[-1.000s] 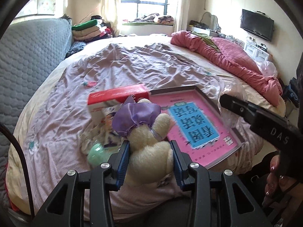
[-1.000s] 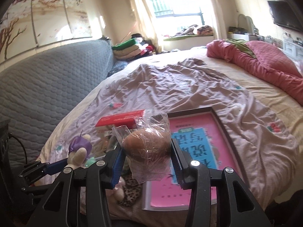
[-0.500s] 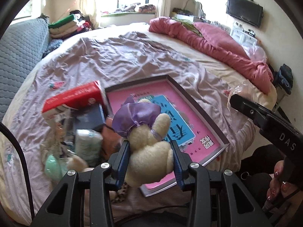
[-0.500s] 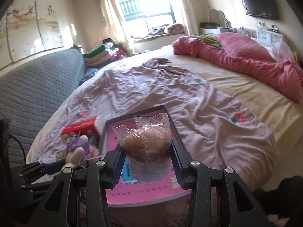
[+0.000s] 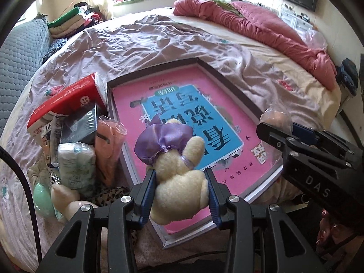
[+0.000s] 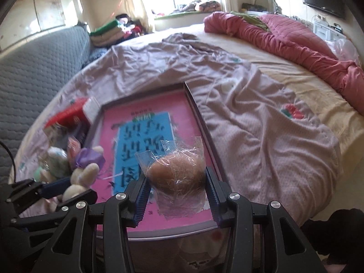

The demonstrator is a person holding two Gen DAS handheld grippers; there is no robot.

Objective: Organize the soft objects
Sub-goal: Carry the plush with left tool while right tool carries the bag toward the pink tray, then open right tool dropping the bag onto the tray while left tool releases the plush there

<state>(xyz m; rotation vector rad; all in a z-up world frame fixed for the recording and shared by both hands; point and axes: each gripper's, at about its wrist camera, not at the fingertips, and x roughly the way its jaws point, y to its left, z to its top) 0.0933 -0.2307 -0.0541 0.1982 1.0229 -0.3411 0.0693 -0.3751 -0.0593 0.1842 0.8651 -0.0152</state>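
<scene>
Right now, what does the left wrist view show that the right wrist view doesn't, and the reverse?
Only the left wrist view shows the green ball and leopard-print cloth by the clutter pile. Only the right wrist view shows the strawberry patch on the lilac sheet. Both show the pink-lined box, the plush toy clamped in the left gripper, and the bagged brown item in the right gripper.

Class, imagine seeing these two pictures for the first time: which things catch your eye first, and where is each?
First, the cream plush toy with a purple bow, clamped in the left gripper over the pink-lined box. Next, the brown soft ball in a clear bag, gripped by the right gripper above the same box. Left of the box sits a pile of packets.
</scene>
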